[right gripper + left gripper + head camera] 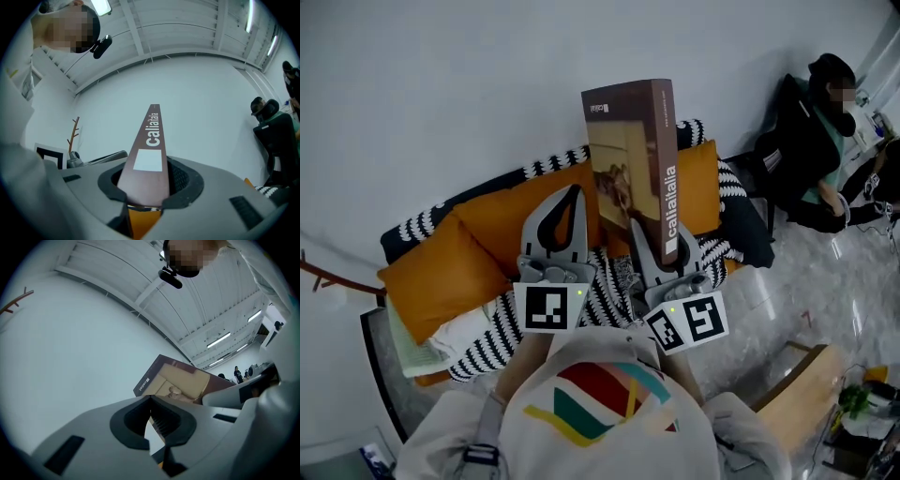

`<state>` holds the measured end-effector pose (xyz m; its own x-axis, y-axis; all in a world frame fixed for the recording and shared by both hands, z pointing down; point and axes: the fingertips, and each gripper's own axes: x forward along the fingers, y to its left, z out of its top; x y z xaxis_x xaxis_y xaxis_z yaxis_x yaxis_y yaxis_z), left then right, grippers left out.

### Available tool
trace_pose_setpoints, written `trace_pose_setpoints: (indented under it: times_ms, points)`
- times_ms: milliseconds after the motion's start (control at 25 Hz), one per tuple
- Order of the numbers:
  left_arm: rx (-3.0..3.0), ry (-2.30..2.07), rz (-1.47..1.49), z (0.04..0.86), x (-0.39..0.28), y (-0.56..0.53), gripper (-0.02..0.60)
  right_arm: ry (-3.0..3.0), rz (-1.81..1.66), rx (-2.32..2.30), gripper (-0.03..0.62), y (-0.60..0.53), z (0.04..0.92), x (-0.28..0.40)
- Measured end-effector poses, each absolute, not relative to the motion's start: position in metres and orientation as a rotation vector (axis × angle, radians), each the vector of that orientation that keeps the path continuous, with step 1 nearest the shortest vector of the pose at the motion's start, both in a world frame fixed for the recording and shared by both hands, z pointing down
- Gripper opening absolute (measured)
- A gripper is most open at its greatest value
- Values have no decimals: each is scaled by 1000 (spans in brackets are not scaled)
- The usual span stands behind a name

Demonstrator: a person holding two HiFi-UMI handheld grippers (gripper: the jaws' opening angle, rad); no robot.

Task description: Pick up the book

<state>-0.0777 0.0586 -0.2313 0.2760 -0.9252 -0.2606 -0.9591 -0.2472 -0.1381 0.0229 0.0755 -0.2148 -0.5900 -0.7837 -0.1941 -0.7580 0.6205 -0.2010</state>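
Note:
A brown hardcover book (633, 159) stands upright in the air above the sofa, spine toward me with white lettering. My right gripper (652, 248) is shut on its lower end; in the right gripper view the spine (151, 145) runs up between the two jaws of that gripper (147, 185). My left gripper (574, 195) is raised just left of the book, its fingertips meeting with nothing between them. In the left gripper view the book's cover (183, 383) shows beyond and to the right of the closed tips of the left gripper (150, 399).
Below lies a sofa with orange cushions (502, 230) and a black-and-white striped blanket (609, 291). Pale books (412, 349) lie at its left end. A person in black (811, 150) sits at the right. A wooden chair (802, 389) stands at lower right.

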Motion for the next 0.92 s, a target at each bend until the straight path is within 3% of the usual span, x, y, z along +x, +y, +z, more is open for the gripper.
trace_pose_setpoints:
  times_ms: [920]
  points:
    - [-2199, 1840, 136, -242, -87, 72, 6, 2585, -257, -1158, 152, 81, -218, 26]
